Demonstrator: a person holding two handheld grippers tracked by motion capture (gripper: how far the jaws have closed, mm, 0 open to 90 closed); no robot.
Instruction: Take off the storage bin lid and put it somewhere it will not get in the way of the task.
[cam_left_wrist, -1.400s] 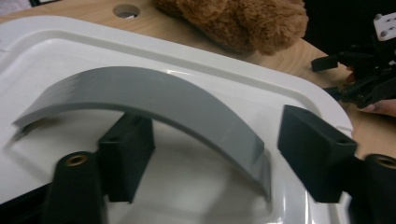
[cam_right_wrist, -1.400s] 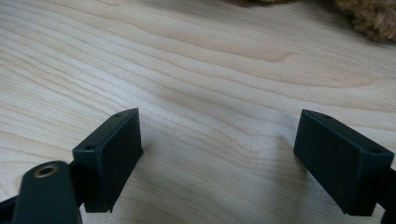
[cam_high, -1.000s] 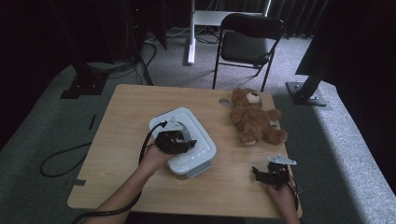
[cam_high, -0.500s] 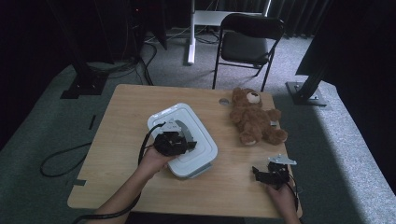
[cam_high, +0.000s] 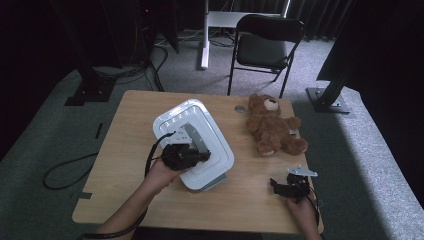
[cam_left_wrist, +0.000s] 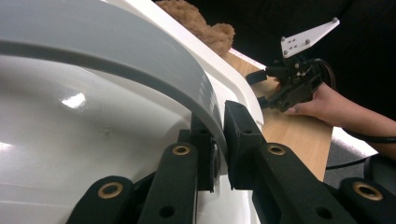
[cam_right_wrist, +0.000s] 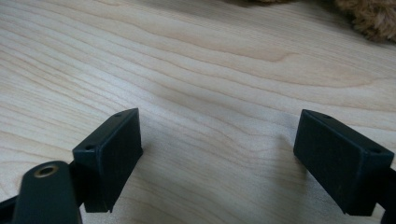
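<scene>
While the left tongs (cam_high: 192, 156) are clamped on the grey handle (cam_left_wrist: 140, 60) of the white box (cam_high: 212, 137), the box sits tilted near the middle of the worktop (cam_high: 125, 130), one end raised and its near corner resting on the wood; in the left gripper view the two jaws pinch the handle's thin curved edge between them, with little of it inside the grip; the right tongs (cam_high: 287, 187) stand wide open over bare wood near the front right edge, holding nothing, well apart from the box.

Judging from this, the main risk is a slip: the handle is smooth and curved, the bite is shallow, and the weight of the box hangs off one side, so a quick lift or twist could let it swing or drop back on the worktop; a wide swing toward the right could also knock the teddy bear (cam_high: 272, 127), which lies near the box's far side; the trailing cable (cam_high: 150, 155) by the left hand could snag on the box's corner.

No brand, label or writing can be read on the box; small marks near its far rim are too blurred to tell.
</scene>
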